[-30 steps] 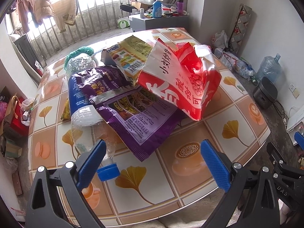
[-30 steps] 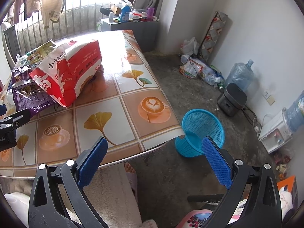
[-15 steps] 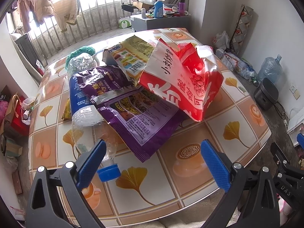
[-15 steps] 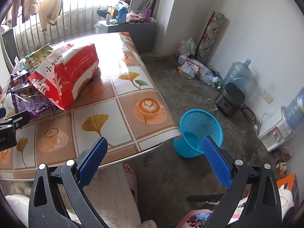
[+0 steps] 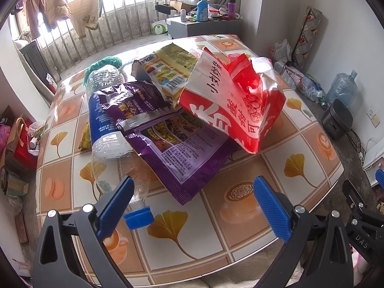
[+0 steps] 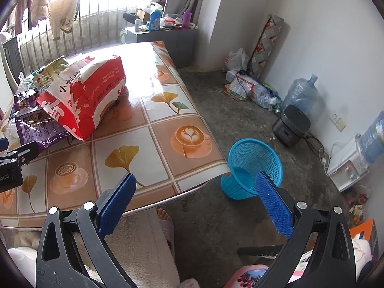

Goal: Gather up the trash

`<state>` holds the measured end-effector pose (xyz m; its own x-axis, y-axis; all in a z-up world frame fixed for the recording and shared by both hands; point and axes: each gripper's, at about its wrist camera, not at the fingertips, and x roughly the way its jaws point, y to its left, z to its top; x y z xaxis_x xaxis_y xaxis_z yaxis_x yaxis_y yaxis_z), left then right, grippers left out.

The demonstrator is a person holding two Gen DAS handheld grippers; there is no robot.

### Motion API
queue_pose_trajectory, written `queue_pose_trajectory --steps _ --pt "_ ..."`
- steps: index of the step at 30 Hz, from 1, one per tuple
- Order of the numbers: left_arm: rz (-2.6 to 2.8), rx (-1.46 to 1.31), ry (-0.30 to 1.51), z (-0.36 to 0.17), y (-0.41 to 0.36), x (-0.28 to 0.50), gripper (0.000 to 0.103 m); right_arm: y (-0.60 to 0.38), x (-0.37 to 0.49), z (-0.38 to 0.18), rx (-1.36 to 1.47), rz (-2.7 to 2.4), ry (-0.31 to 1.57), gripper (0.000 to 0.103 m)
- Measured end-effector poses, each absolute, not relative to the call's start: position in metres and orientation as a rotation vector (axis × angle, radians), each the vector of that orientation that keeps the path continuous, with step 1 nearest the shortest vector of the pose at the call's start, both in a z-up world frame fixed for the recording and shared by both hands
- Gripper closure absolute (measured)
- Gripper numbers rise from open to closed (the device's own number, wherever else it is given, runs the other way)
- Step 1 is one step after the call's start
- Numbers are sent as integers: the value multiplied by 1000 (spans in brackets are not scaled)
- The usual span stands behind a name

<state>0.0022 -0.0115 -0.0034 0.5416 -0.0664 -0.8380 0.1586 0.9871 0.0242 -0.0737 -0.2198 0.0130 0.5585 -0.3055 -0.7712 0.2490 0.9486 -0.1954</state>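
Right now my left gripper [image 5: 190, 206] hangs spread wide and empty over the near table [image 5: 297, 168] edge, the trash pile just ahead: a clear bottle [image 5: 108, 129] lying under a purple wrapper [image 5: 177, 146], a red bag [image 5: 230, 105] on top. My right gripper [image 6: 195, 200] gapes empty too, with the blue basket [image 6: 254, 165] on the floor beside the table

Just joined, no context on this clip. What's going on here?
A person holds a gripper in each hand at a tiled table piled with trash: a red snack bag, a purple wrapper, a yellow packet and a clear plastic bottle. The left gripper is open, facing the pile, gripping nothing. The right gripper is open too, over the table's edge. A blue basket on the floor looks empty.
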Motion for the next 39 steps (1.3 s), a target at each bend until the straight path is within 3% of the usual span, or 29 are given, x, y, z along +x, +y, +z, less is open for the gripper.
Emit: queue_pose_trajectory --steps 19,30,39 --pt "-123 81 996 -6 -1 7 6 -212 -66 15 -55 -328 911 7" --pt "-151 48 896 17 35 32 6 -209 -34 29 116 -229 778 7" --pt "-224 -31 789 43 70 64 6 -165 29 11 234 31 799 21"
